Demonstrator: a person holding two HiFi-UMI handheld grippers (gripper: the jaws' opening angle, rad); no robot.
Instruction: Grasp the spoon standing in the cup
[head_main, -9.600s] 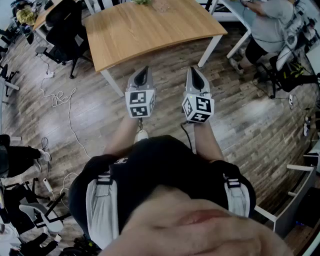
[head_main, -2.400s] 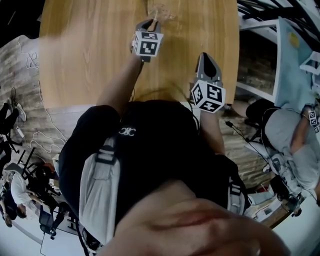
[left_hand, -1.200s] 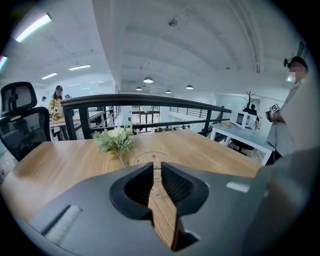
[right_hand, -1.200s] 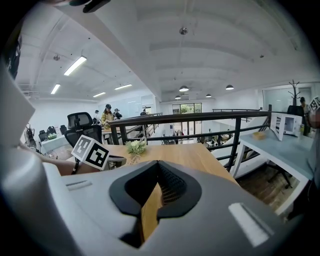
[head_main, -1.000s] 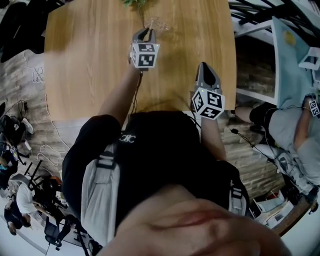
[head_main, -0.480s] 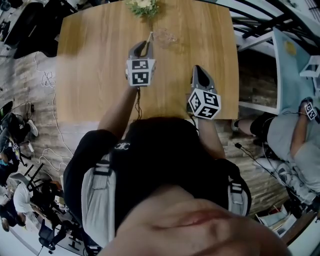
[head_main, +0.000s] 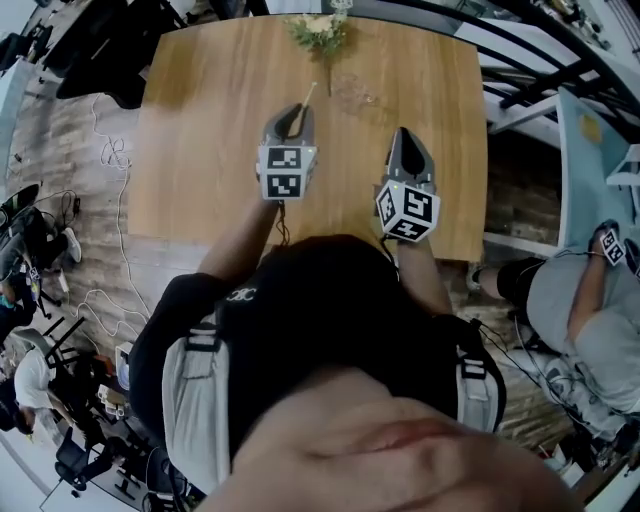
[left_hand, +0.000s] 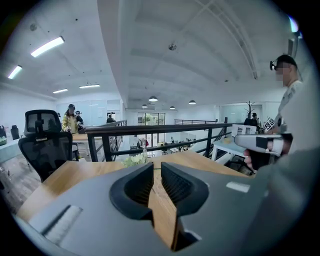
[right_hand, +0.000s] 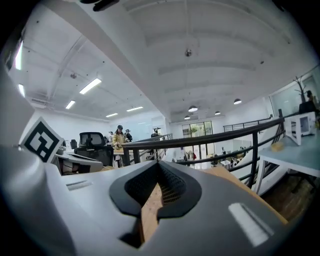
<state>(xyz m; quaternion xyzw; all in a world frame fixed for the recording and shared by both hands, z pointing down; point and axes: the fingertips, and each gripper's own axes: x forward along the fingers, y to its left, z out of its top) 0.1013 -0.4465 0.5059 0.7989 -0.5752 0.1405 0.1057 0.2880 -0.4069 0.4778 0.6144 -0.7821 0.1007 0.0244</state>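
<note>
In the head view a thin pale wooden spoon (head_main: 308, 94) sticks out up and to the right from the tips of my left gripper (head_main: 292, 112), which is shut on it over the wooden table (head_main: 200, 130). The spoon is out of the clear glass cup (head_main: 356, 96), which stands a little to its right. In the left gripper view the left gripper (left_hand: 154, 167) shows only a narrow slit between its jaws, and I cannot make out the spoon there. My right gripper (head_main: 403, 135) hovers nearer the table's front edge, shut with nothing in it; its tips (right_hand: 159, 167) meet.
A small bunch of flowers (head_main: 320, 32) stands at the table's far edge, beyond the cup. A black railing (left_hand: 150, 129) runs behind the table. Dark office chairs (head_main: 100, 50) stand at the far left. Another person (head_main: 590, 300) sits off the table's right side.
My left gripper has drawn back from the cup toward me with the spoon in it, leaving the cup to its right. The right gripper stays near the table's front edge.
</note>
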